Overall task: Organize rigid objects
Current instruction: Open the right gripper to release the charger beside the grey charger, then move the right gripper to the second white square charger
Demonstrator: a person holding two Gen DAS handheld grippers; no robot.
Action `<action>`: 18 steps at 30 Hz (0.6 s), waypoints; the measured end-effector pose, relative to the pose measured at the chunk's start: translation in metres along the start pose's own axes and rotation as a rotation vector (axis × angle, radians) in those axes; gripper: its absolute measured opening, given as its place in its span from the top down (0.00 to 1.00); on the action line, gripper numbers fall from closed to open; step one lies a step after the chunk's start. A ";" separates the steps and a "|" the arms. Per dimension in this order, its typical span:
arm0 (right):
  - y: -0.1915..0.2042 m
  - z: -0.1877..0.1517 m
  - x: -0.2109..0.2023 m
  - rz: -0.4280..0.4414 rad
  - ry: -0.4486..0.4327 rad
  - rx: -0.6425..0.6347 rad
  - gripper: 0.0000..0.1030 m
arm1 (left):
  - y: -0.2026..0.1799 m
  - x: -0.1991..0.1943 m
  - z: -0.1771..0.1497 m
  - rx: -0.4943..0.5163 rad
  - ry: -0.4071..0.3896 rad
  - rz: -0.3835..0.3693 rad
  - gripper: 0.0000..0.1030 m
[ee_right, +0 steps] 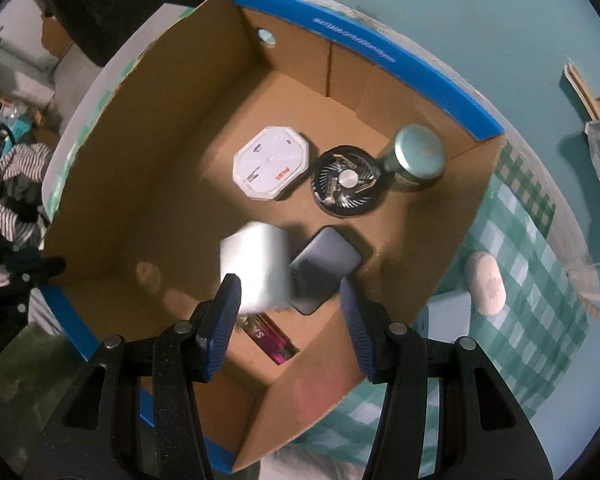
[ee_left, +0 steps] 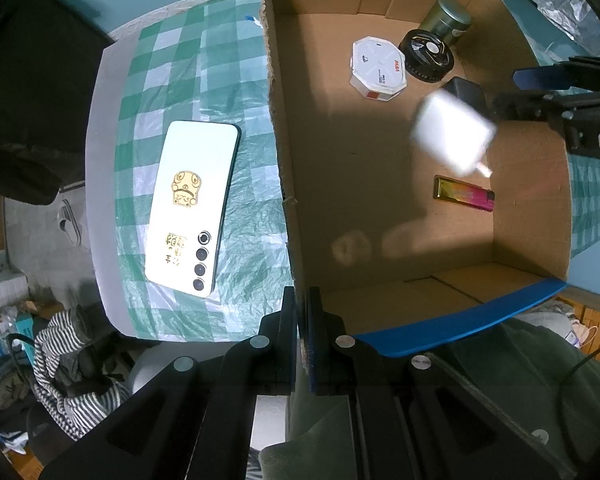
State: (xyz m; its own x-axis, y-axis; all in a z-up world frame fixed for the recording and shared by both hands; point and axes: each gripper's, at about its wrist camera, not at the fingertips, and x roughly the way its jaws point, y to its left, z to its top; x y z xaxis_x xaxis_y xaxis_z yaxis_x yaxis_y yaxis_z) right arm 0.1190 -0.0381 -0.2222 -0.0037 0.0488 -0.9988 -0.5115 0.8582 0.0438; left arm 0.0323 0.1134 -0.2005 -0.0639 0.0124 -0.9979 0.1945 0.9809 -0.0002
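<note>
- White blurred block (ee_right: 254,266), the charger-like rigid thing we are putting away, hangs smeared between our right gripper (ee_right: 288,304) fingers over the brown cardboard box (ee_right: 148,184) floor; the jaws stand apart, and we judge it is falling free.
- Our left gripper (ee_left: 300,320) is pinched tight on the box's near wall, steadying it.
- Risk: the block may land on the dark grey rounded power bank (ee_right: 326,270) or the pink-and-gold lighter (ee_left: 464,194) and bounce (nothing cushions the floor).
- Its look: pale, boxy, with a small prong-like nub in the left view.
- Further off sit the white octagonal box (ee_right: 271,162), black round fan (ee_right: 346,184) and green tin (ee_right: 416,156); a white phone (ee_left: 192,208) waits outside on the checked cloth (ee_left: 228,40).
</note>
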 end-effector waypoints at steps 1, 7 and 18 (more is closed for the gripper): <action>-0.002 0.000 -0.002 0.005 -0.002 0.012 0.50 | 0.000 0.000 0.000 0.000 -0.001 0.001 0.96; -0.010 -0.004 -0.016 0.015 -0.034 0.056 0.40 | -0.001 -0.001 0.001 0.003 0.000 0.000 0.96; -0.033 -0.019 -0.038 0.007 -0.070 0.136 0.40 | 0.000 -0.001 0.002 0.004 0.001 0.001 0.96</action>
State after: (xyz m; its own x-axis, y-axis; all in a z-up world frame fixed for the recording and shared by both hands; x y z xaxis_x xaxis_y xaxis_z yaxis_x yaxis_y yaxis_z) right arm 0.1195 -0.0780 -0.1863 0.0553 0.0863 -0.9947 -0.3902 0.9189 0.0580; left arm 0.0345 0.1132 -0.1996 -0.0647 0.0136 -0.9978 0.1985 0.9801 0.0005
